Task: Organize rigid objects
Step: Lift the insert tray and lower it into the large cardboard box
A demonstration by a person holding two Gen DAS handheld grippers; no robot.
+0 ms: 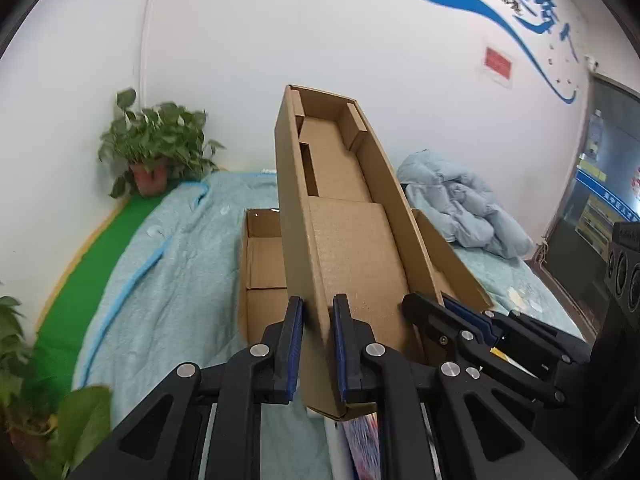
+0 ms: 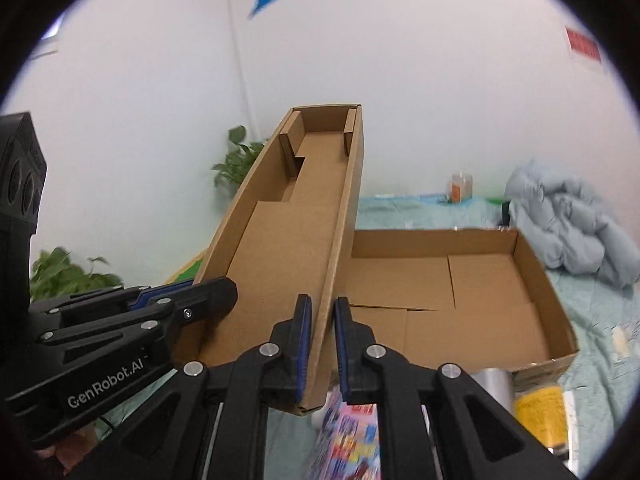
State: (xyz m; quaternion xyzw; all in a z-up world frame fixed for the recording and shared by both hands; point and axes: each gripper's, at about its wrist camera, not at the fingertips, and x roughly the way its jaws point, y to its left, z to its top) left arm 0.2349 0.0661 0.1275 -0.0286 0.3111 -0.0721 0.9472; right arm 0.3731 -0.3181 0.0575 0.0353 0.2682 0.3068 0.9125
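Observation:
A long narrow open cardboard box (image 1: 344, 240) (image 2: 288, 240) hangs tilted in the air, its far end raised toward the wall. My left gripper (image 1: 318, 308) (image 2: 192, 288) is shut on the near end of its left wall. My right gripper (image 2: 322, 308) (image 1: 452, 308) is shut on the near end of its right wall. Below and behind it a wider, shallow open cardboard box (image 1: 266, 260) (image 2: 536, 280) lies empty on the light blue blanket (image 1: 168, 264).
A crumpled pale blue jacket (image 1: 460, 200) (image 2: 572, 220) lies at the back right. Potted plants (image 1: 156, 148) stand by the wall at left. A colourful packet (image 2: 352, 440), a metal cup (image 2: 494, 384) and a yellow packet (image 2: 540, 412) lie near me. A bottle (image 2: 462, 188) stands by the wall.

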